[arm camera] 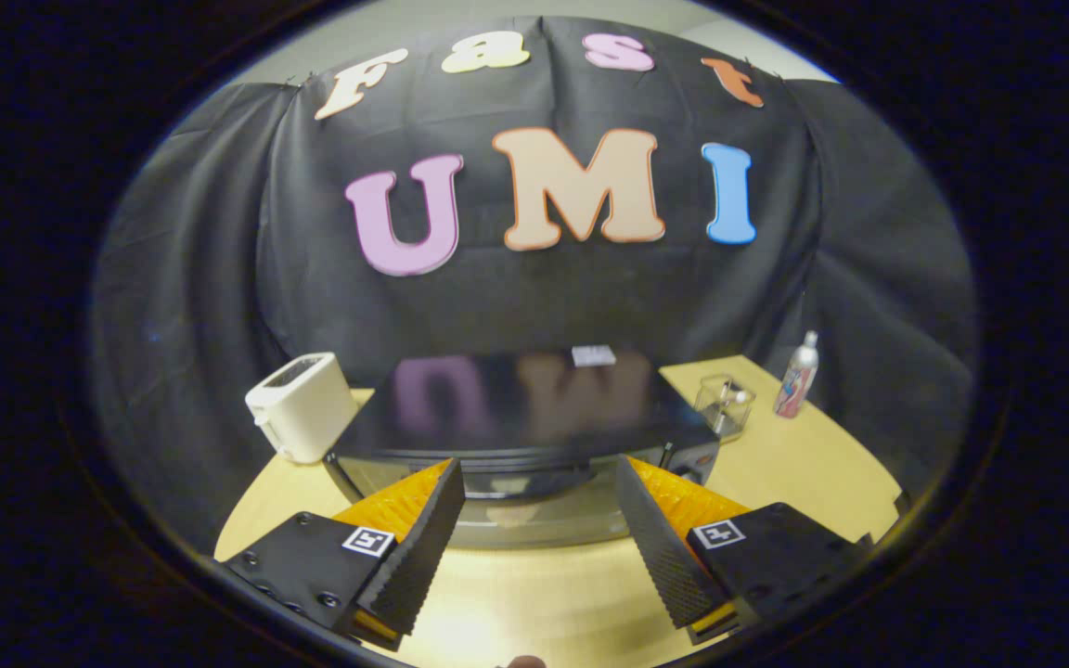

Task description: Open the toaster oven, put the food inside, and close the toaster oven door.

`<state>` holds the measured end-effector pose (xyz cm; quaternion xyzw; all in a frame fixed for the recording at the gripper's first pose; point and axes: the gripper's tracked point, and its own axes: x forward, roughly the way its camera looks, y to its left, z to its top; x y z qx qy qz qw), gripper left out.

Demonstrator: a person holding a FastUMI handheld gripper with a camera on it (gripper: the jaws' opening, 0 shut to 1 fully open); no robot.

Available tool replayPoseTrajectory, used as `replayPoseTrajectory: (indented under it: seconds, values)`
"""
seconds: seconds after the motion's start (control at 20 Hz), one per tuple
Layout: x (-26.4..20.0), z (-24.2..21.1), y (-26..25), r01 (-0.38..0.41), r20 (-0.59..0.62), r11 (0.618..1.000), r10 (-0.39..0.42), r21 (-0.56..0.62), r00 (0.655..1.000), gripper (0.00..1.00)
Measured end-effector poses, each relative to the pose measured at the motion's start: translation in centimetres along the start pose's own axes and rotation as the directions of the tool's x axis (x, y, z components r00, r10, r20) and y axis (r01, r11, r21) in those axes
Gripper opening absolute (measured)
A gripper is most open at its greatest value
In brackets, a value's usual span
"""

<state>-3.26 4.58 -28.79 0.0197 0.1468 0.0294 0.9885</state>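
Gripper view: fingers [534, 506] spread wide, nothing held, hovering above the bench [804, 464]. Toaster oven [521, 422] sits just ahead of the fingers, dark glossy top facing up, door closed, front partly hidden behind the fingertips. A small pale tag lies on the oven's back edge. White toaster [302, 406] is just left of it. Clear glass container [725, 404] and a spray bottle [797, 375] stand to its right, near each other.

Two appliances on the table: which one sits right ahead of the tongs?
The black toaster oven, wide and glossy-topped, just ahead of the open tongs. The white toaster stands off beside it.
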Motion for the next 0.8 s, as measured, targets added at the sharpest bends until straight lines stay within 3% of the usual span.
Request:
replayPoseTrajectory:
  seconds: [0.4,0.8]
  values:
    - [-3.2,15.4,-3.7,0.030,0.201,0.999,-0.032,0.011,0.979,1.00]
    - [-5.1,23.5,-7.2,0.081,0.257,0.997,-0.079,0.002,0.963,1.00]
